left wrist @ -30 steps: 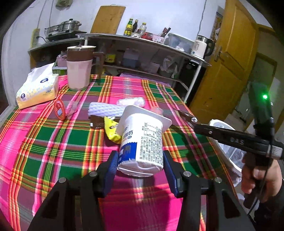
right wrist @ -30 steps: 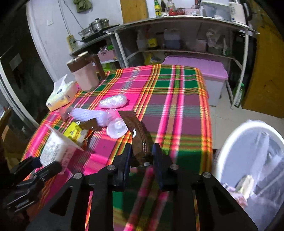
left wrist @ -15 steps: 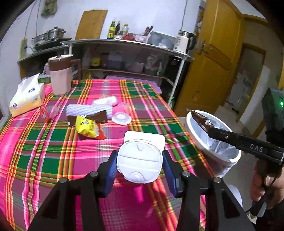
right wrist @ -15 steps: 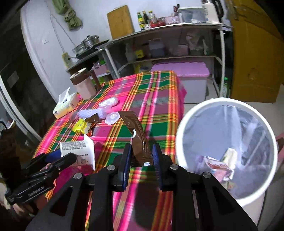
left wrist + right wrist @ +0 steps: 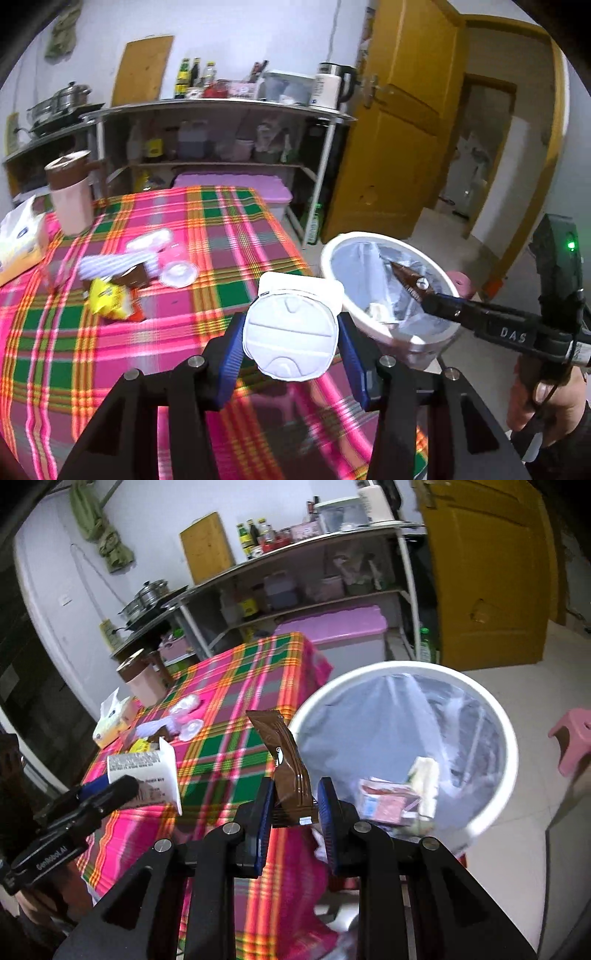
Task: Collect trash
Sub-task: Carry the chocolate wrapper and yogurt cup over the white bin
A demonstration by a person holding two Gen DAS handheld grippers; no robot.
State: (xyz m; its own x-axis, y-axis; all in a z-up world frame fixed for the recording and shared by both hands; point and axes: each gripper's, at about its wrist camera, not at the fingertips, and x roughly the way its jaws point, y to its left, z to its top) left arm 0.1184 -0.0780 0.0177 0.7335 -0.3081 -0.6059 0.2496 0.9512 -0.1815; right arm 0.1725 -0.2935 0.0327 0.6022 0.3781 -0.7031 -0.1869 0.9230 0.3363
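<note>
A white yogurt cup [image 5: 291,334] is clamped base-first between the blue pads of the left gripper [image 5: 291,341], held above the plaid table [image 5: 229,236] just short of the white trash bin [image 5: 491,709]. A brown wrapper [image 5: 288,771] is pinched upright in the right gripper [image 5: 295,805], its jaws closed on the wrapper's lower end at the near rim of the bin; seen from the left wrist, the wrapper's tip [image 5: 406,275] is already over the bin's liner.

The task is judged to be partly done. Discarded packaging [image 5: 388,797] is seen lying at the bottom of the bin, while neither held item has yet been dropped. Well back from the bin, more litter is left on the table: a yellow packet [image 5: 109,299], a white foam sleeve [image 5: 110,262], a round clear lid [image 5: 179,273] and a clear plastic tray [image 5: 149,240]. A tissue pack [image 5: 18,240] and a lidded jug [image 5: 72,192], farther still from the bin, are presumed not to be trash.

Compared with a second earlier, both grippers have been carried away from the table's centre toward the bin, which now fills much of the right wrist view, and the cup has been tipped so that its base faces the camera.
</note>
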